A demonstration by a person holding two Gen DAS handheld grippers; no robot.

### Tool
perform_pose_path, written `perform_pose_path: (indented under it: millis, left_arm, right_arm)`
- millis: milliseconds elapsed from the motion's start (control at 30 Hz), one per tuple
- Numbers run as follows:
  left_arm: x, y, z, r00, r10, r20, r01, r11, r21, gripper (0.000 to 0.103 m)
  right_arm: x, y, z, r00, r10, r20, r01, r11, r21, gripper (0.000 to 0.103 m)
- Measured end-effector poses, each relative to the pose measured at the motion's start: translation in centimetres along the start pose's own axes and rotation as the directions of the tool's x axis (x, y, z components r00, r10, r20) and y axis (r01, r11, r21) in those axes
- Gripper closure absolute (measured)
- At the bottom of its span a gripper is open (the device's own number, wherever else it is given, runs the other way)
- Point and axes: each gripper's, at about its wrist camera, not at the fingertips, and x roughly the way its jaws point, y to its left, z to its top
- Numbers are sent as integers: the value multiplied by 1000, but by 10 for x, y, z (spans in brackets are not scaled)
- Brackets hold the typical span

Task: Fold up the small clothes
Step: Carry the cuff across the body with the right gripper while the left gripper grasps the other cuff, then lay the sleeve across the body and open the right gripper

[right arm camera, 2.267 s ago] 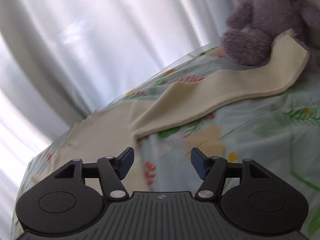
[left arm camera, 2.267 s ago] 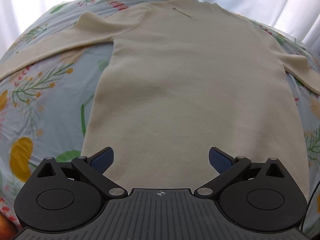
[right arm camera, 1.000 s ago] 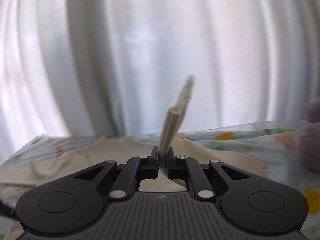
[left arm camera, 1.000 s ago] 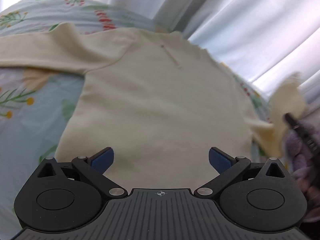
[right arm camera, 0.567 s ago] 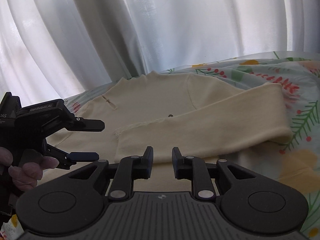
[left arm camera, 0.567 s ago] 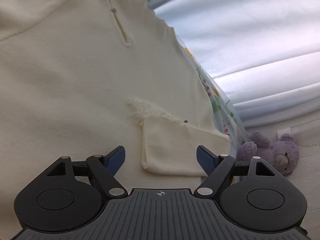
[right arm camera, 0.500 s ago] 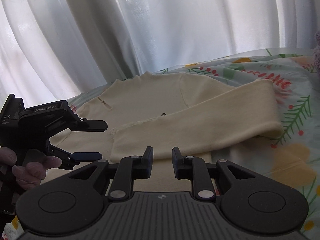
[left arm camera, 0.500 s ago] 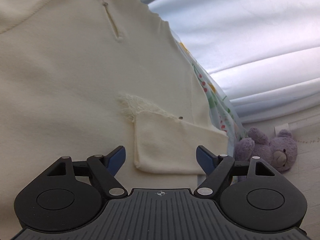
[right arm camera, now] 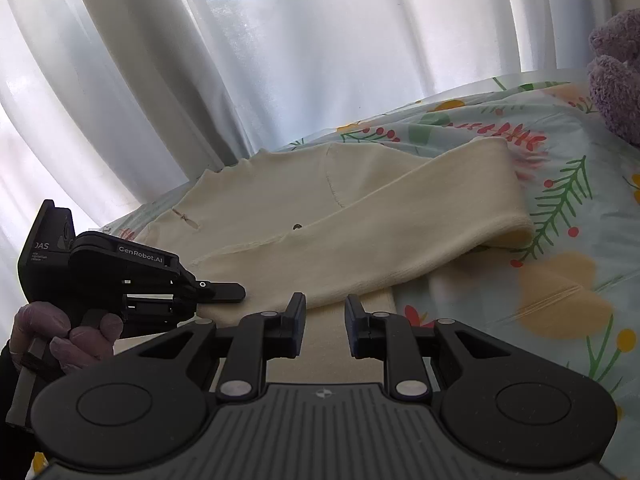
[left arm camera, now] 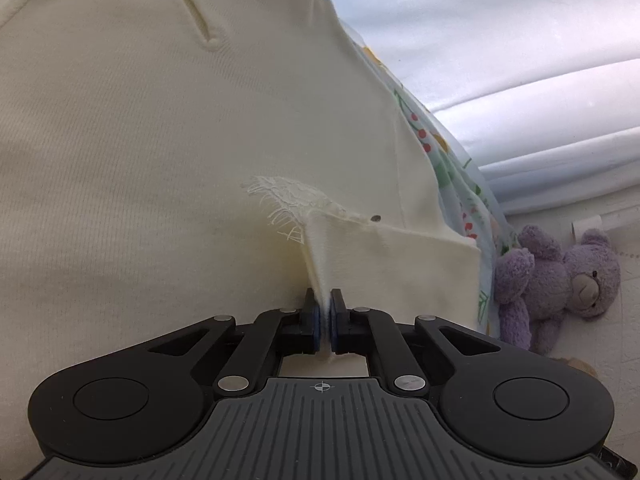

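Observation:
A cream long-sleeved top [left arm camera: 160, 140] lies flat on the floral bedsheet [right arm camera: 560, 280]. Its right sleeve [right arm camera: 380, 240] is folded back across the chest, the frayed cuff [left arm camera: 288, 200] lying on the body. My left gripper [left arm camera: 325, 322] is shut on the sleeve's cuff end [left arm camera: 320, 264], pinching a ridge of cloth. It also shows in the right wrist view [right arm camera: 224, 292], held by a gloved hand. My right gripper [right arm camera: 325, 322] is open a little and empty, just short of the folded sleeve's near edge.
A purple teddy bear [left arm camera: 560, 280] sits off the bed's right edge; part of it shows in the right wrist view [right arm camera: 616, 72]. White curtains [right arm camera: 280, 60] hang close behind the bed. The bed edge [left arm camera: 472, 208] runs just right of the top.
My left gripper moved onto the folded sleeve's cuff end and shut on it. My right gripper, which had let the sleeve go, stayed slightly open and drew back a little.

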Motion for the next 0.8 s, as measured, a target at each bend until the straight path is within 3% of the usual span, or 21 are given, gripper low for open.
perform_pose_path:
  millis: [133,233,300,400,500,533,667,800]
  left_arm:
    - [-19,-8,7,997,17,70,-21,998,59,97]
    - [-52,-9,18,984,17,178,-37,993,109,97]
    - [-78,-7,26,958,83,275,-126,981,144,97]
    - [-102,3,33,897,208,391,-294,940,175,97]
    - [-113,24,38,857,297,421,-386,911,142,97]
    - [-116,33,40,855,306,420,-388,913,124,97]
    - [-114,56,43,877,283,389,-340,936,85,97]
    - [-104,58,43,878,281,387,-337,938,86,96]
  right_arm:
    - [4,1,6,1000,-16,5,16,1000,-13,83]
    - [6,2,13,999,-25,21,25,1000,-12,83]
    - [6,4,18,999,-15,35,15,1000,-10,83]
    - [12,7,26,999,-27,44,28,999,-23,81]
    - [24,3,30,999,-43,25,43,999,13,79]
    - [29,-1,31,999,-41,12,41,998,45,78]
    - [44,-13,32,999,-20,-39,26,988,155,77]
    - [53,-16,32,999,-8,-49,17,981,191,77]
